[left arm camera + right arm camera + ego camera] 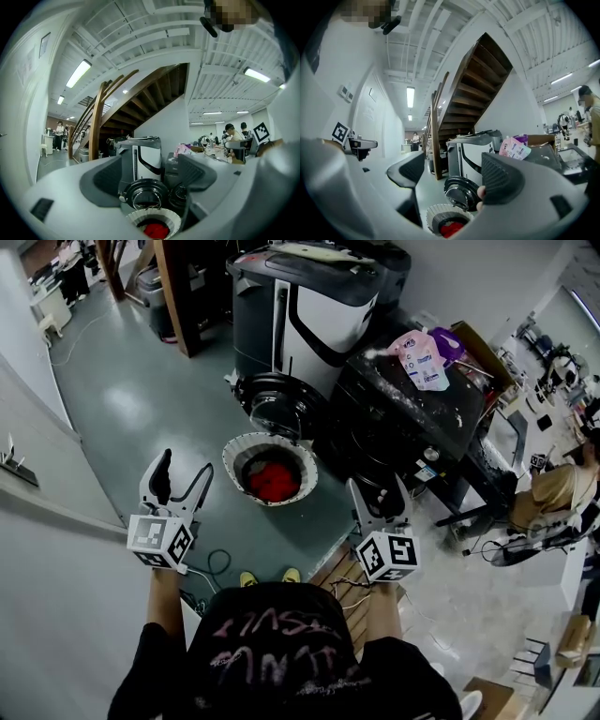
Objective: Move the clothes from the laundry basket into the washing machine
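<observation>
The left gripper (183, 474) and the right gripper (380, 501) are held level, jaws wide apart and empty, ready to grasp. The red clothes (274, 482) lie in the laundry basket (234, 452), which is placed just beside the washing machine (412, 418). Its door (274, 401) stands open, probably so that each transfer is short.

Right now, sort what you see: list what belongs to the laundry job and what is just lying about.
Job: laundry basket, red clothes in it, washing machine, its open door, left gripper and right gripper, both open.
Lying about: pink pouch, cardboard box, floor cable, grey-and-white machine.
</observation>
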Motion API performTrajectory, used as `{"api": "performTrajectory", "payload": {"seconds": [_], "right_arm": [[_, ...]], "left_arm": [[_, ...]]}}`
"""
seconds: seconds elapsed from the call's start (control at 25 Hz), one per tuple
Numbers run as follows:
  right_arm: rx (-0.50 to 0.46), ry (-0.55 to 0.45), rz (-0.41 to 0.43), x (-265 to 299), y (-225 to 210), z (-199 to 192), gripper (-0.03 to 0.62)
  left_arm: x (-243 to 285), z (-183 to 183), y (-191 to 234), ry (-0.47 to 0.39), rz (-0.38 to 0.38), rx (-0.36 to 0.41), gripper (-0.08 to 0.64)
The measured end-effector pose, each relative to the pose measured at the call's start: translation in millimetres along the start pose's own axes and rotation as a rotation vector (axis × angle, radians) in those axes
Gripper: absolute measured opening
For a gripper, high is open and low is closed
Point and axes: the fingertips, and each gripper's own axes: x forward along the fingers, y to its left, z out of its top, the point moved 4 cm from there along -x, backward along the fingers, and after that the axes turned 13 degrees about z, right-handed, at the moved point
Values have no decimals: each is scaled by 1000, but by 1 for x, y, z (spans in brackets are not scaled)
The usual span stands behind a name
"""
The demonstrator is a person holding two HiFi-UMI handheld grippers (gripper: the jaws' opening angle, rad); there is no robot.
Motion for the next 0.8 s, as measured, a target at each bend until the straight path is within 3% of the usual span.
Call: {"api": "performTrajectory", "payload": {"seconds": [0.16, 0.36, 0.56, 0.8], "right_arm": [[-3, -3, 1, -1, -3, 1, 420], [21, -10, 8, -4, -11, -2, 420], [56, -5, 16, -7, -26, -9, 420], [64, -6, 52, -11, -44, -12, 420]], "left_arm": [[-1, 2, -3, 4, -2, 14, 393], [-2, 0, -9, 21, -3, 19, 394], [3, 2, -30, 26, -26, 83, 394], [3, 2, -52, 34, -15, 108, 394]]}}
